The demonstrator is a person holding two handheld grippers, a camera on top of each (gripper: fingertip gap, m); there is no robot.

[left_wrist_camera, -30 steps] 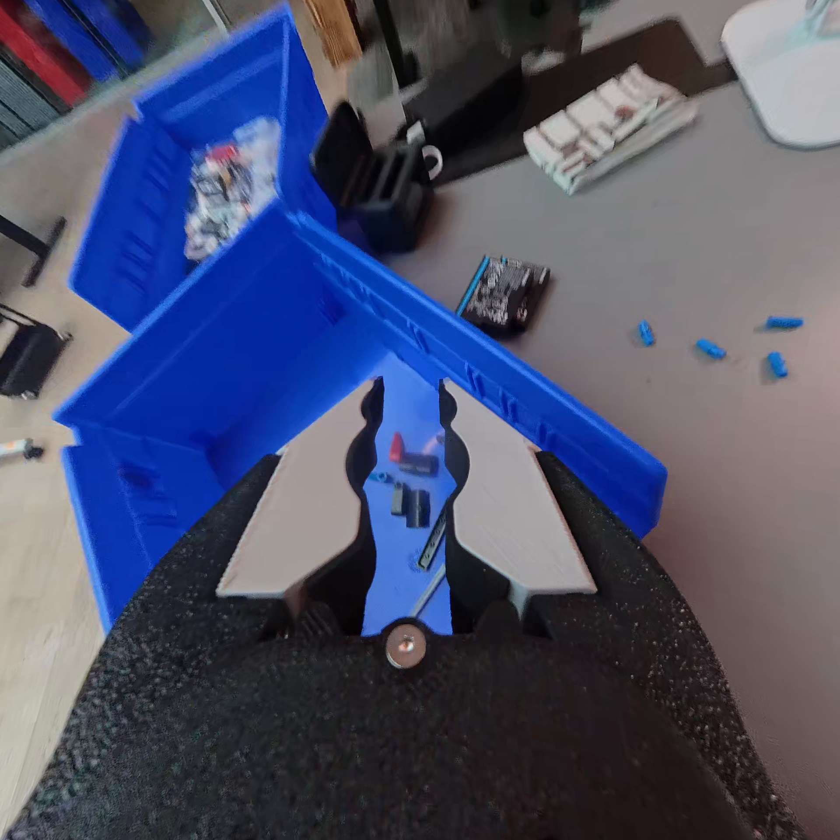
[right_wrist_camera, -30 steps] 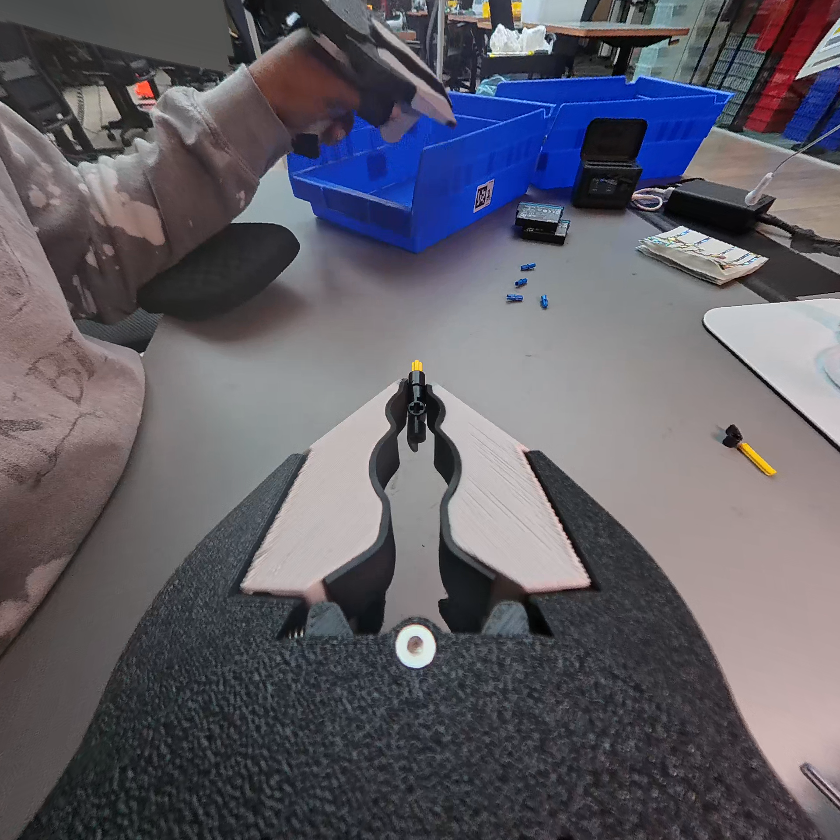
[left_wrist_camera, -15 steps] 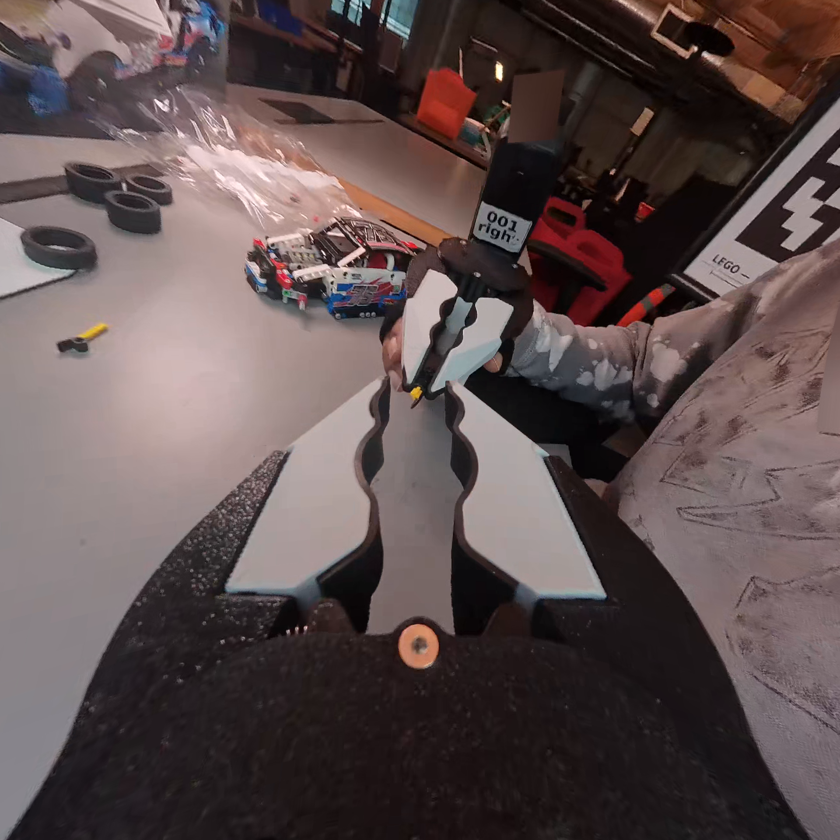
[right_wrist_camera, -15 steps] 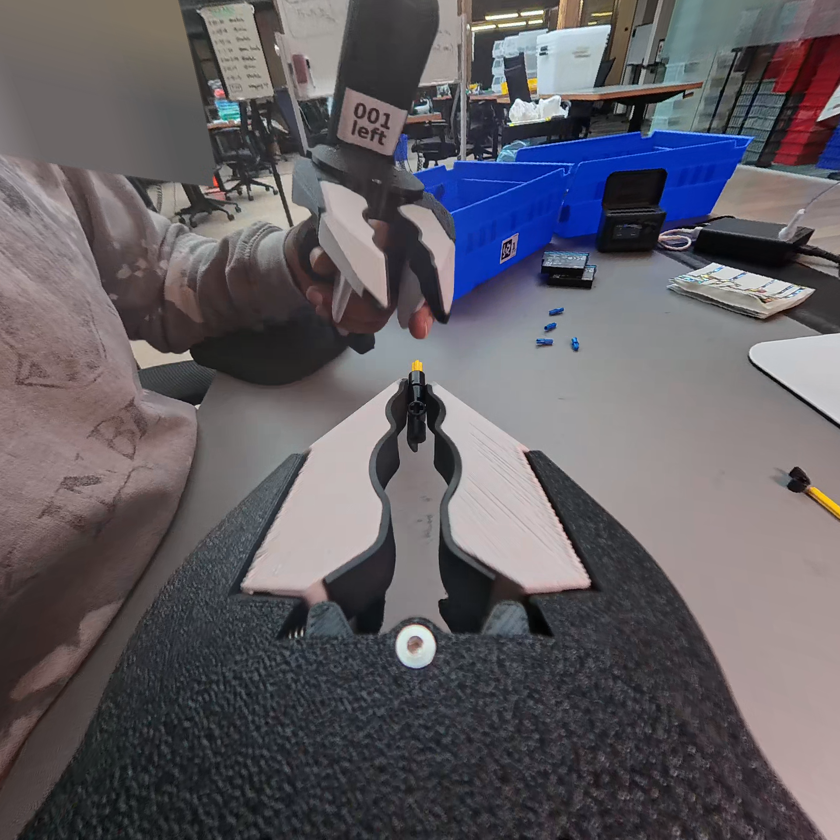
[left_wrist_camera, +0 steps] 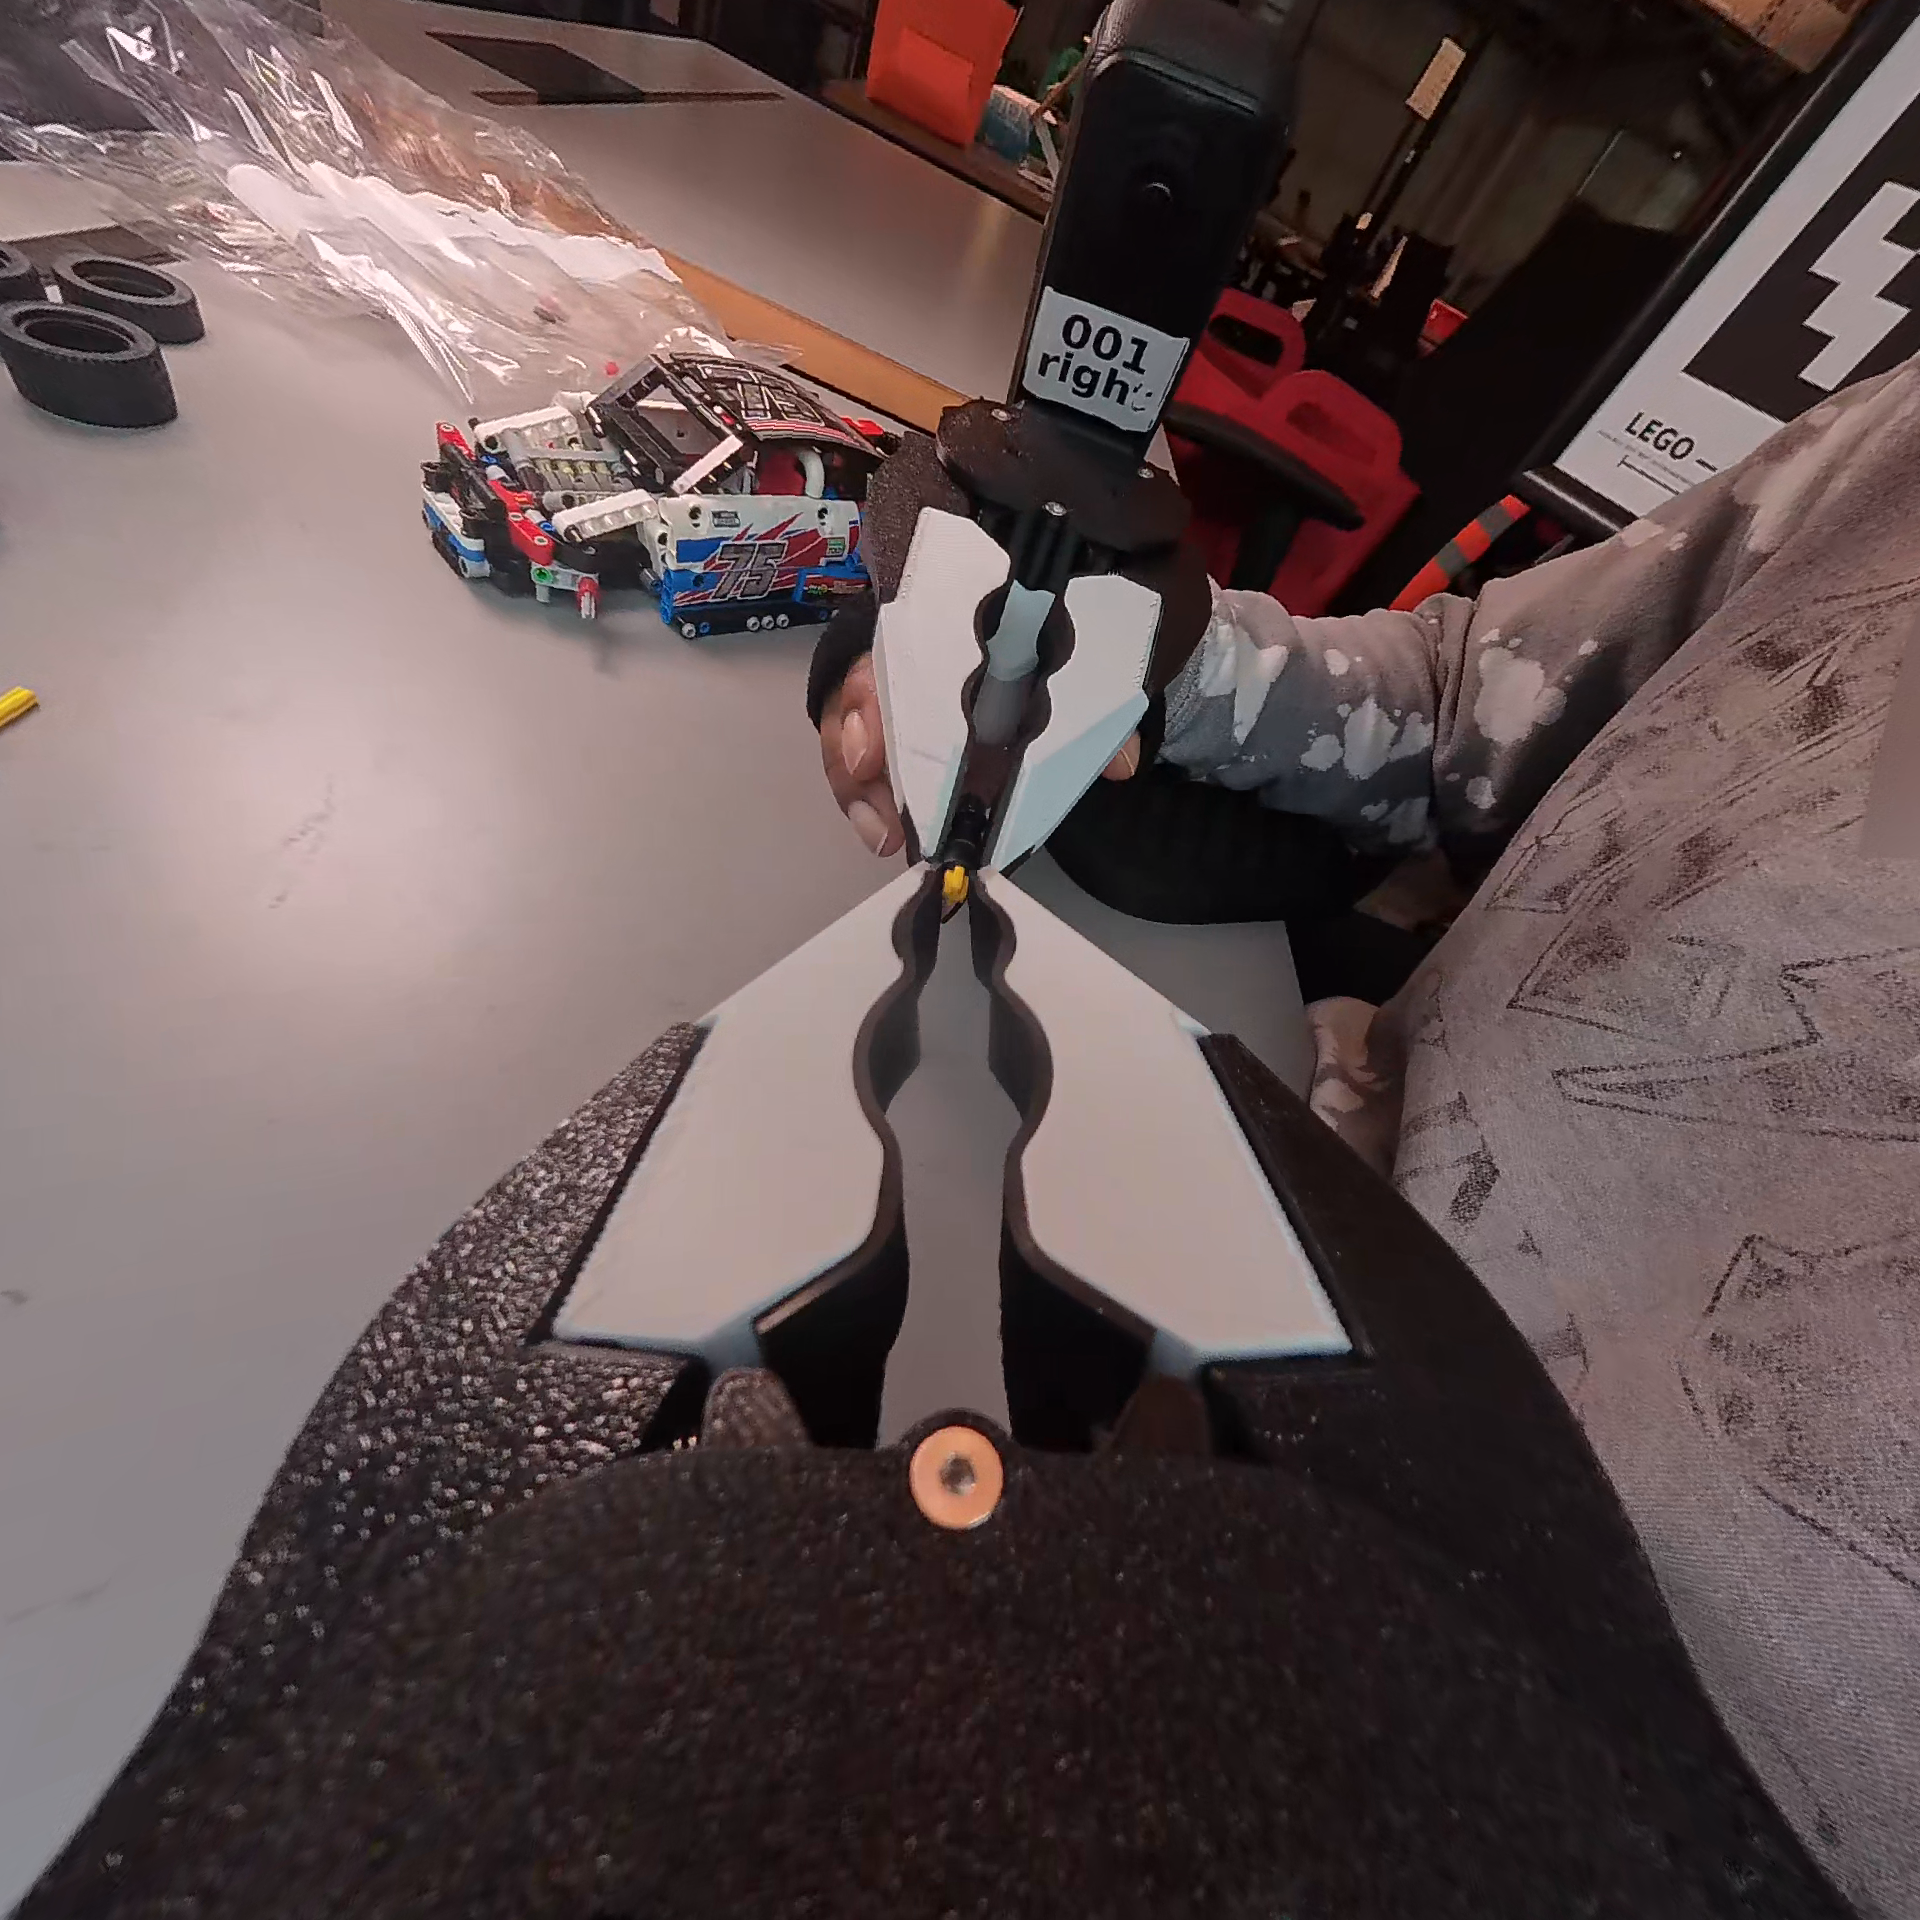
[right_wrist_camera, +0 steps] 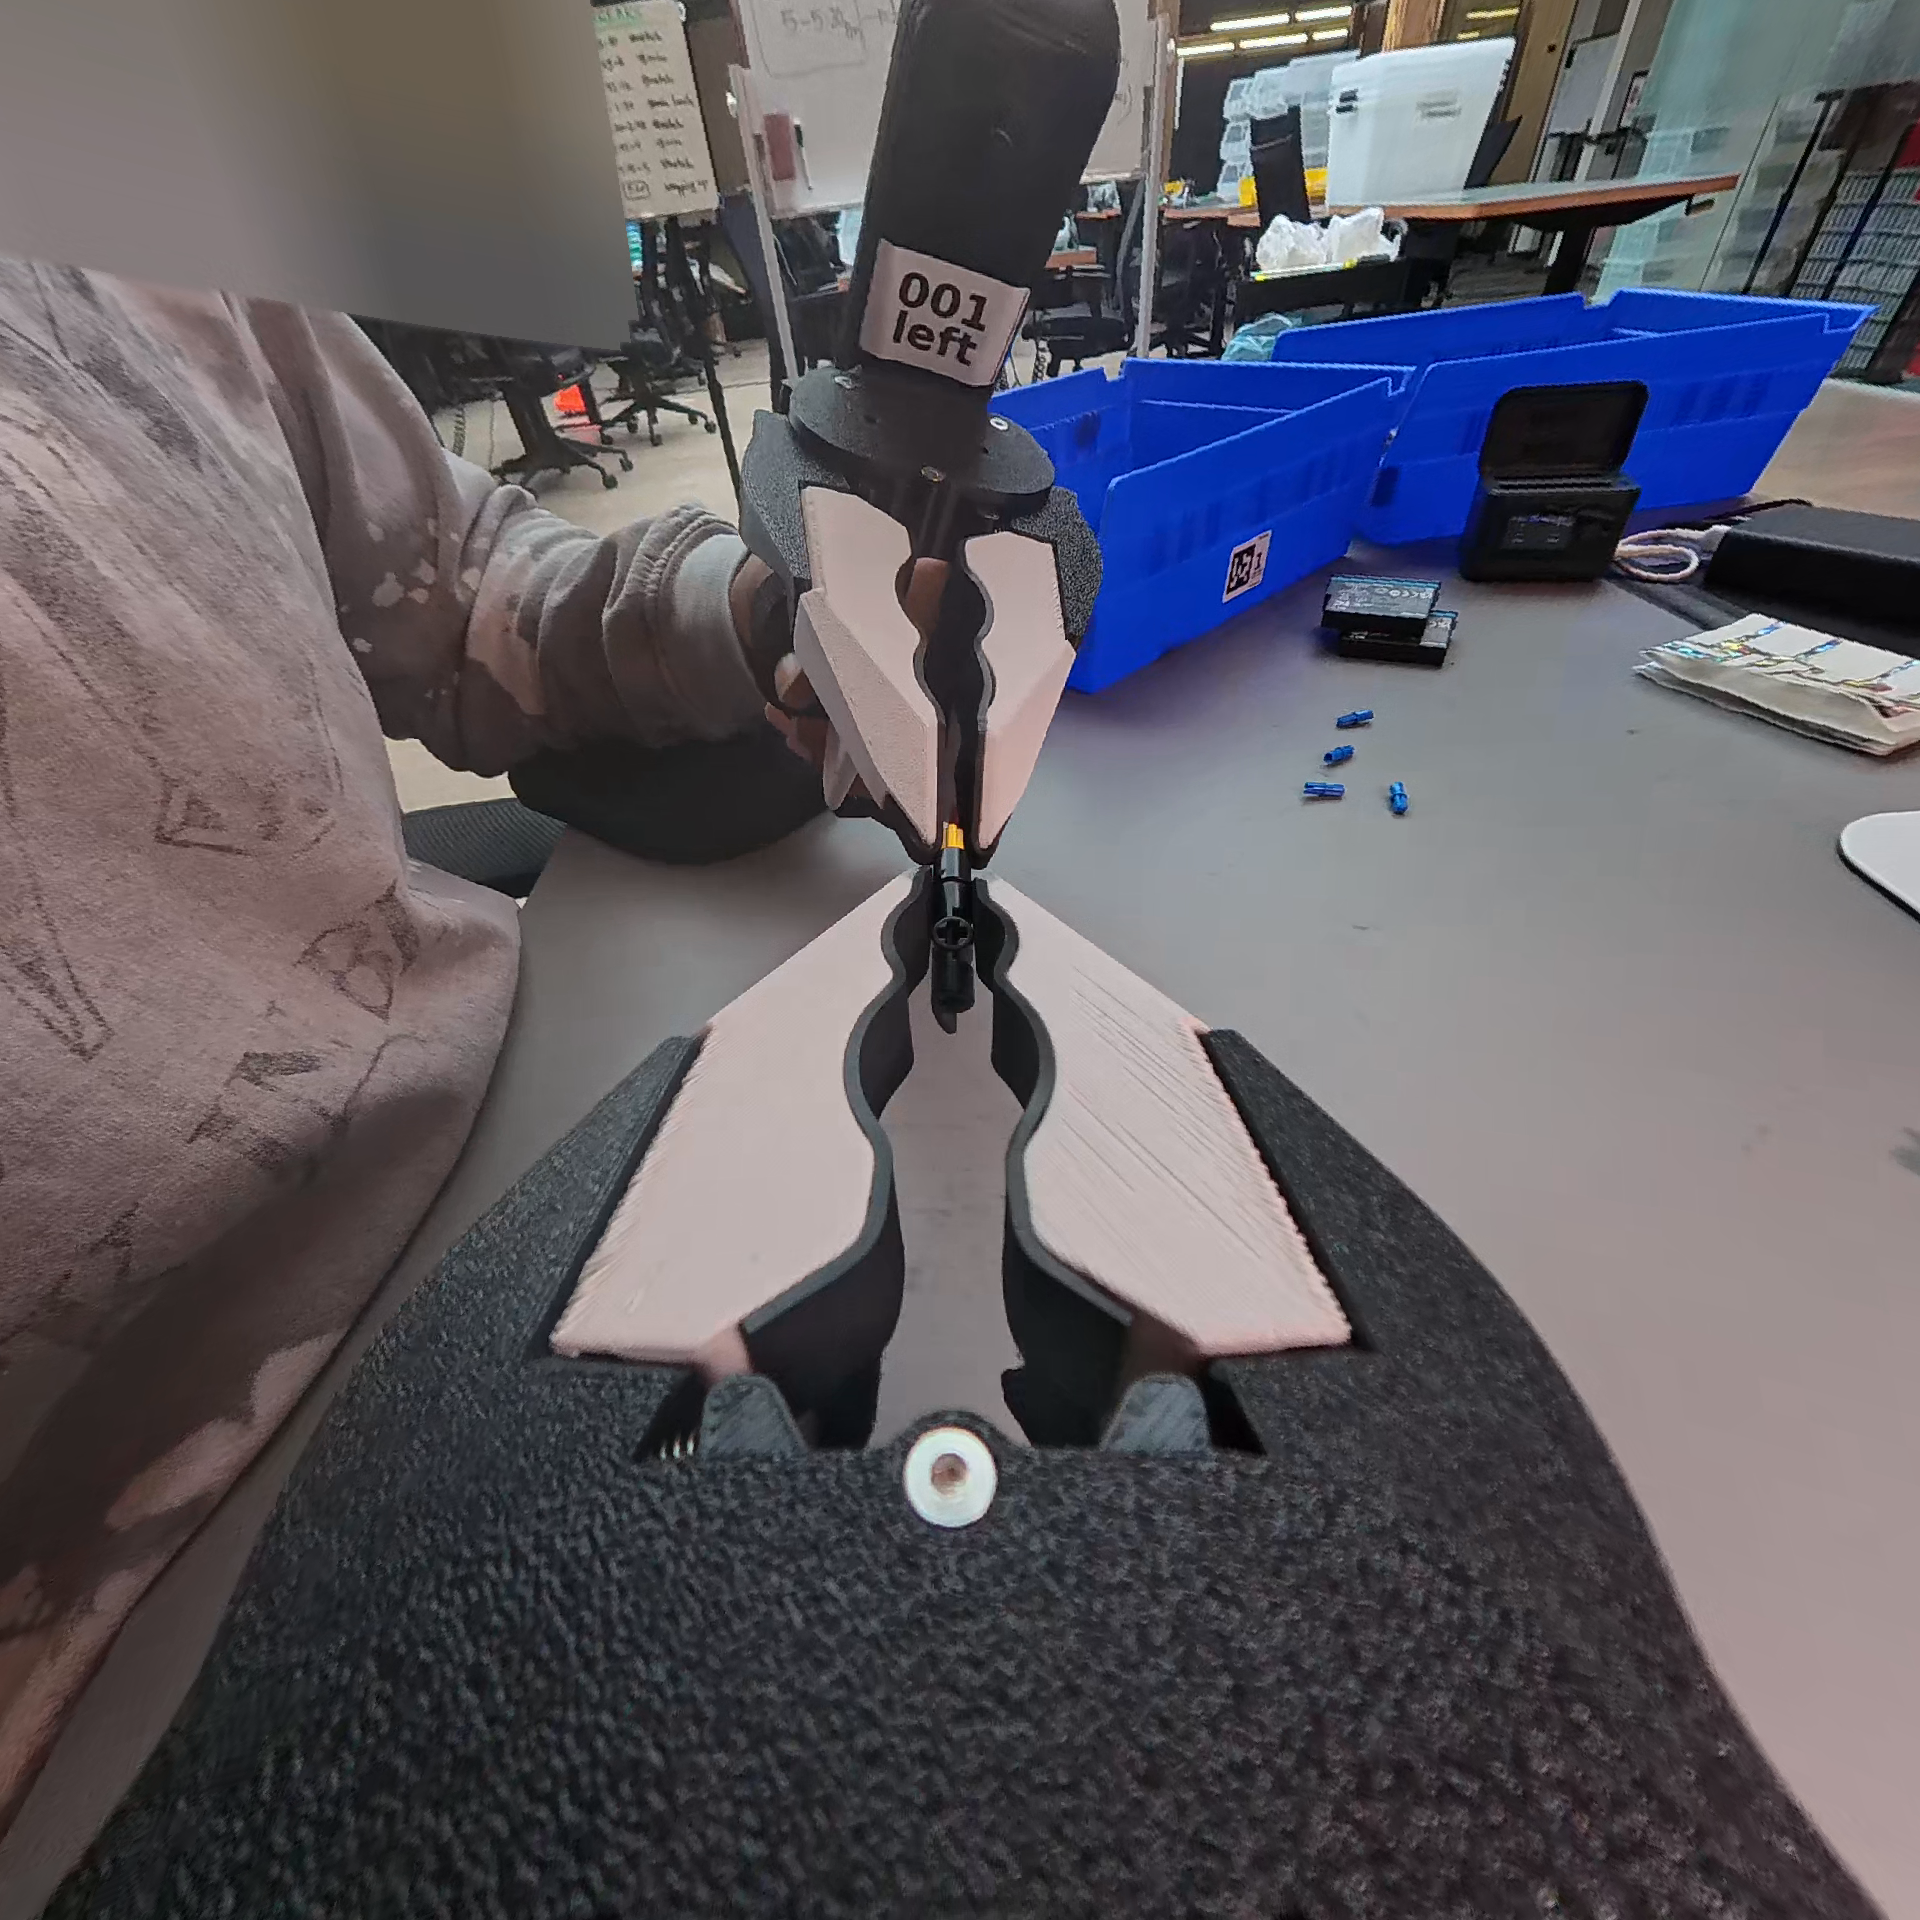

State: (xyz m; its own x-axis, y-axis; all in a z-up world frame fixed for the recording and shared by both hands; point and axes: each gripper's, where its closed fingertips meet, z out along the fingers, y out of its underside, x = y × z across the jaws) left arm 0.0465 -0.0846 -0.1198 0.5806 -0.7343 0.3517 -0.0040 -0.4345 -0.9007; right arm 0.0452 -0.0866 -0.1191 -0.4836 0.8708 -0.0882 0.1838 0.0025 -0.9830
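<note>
My right gripper (right_wrist_camera: 951, 883) is shut on a small black connector (right_wrist_camera: 951, 935) with a yellow axle end (right_wrist_camera: 953, 834) sticking out past its tips. My left gripper (left_wrist_camera: 948, 896) points straight at it, tip to tip, held above the grey table. Its fingers are closed to a narrow gap around the yellow axle end (left_wrist_camera: 953, 883). The right gripper (left_wrist_camera: 958, 847) shows head-on in the left wrist view, and the left gripper (right_wrist_camera: 954, 847) shows head-on in the right wrist view. A person's hands and grey sleeves hold both.
A toy race car (left_wrist_camera: 665, 509), black tyres (left_wrist_camera: 83, 364) and clear plastic bags (left_wrist_camera: 364, 208) lie on the table. Blue bins (right_wrist_camera: 1226, 499), a black case (right_wrist_camera: 1553, 488), black packs (right_wrist_camera: 1387, 618), a few blue pins (right_wrist_camera: 1351, 758) and a booklet (right_wrist_camera: 1787, 675) lie farther off. Left and right tips are no more than a few centimetres apart.
My left gripper swung away from the blue bin, came up to the right gripper's tips and closed around the yellow axle end. The right gripper kept its hold on the black connector.
</note>
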